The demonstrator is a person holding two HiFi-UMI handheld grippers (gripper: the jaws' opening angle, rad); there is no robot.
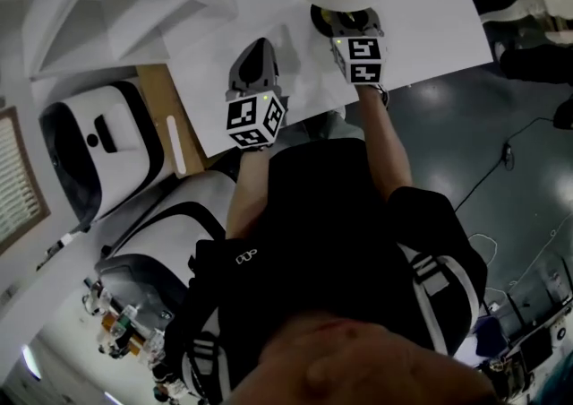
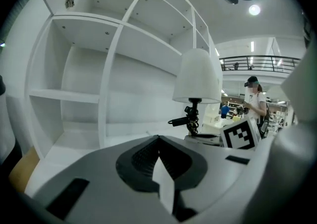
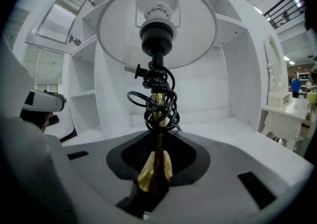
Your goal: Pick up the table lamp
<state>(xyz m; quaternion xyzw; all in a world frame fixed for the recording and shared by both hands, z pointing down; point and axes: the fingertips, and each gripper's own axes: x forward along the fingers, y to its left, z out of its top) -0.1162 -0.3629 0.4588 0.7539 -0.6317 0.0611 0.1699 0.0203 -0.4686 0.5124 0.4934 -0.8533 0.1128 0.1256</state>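
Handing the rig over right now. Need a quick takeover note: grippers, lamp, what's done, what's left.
Right gripper: shut on the lamp at its brass stem, below the coiled cord.
Left gripper: shut, empty, off to the lamp's side.
Lamp: upright over the white table, in front of the shelves.
Done: grip made. Can't tell if the base is off the table.
Left: lift clear, keep it upright.
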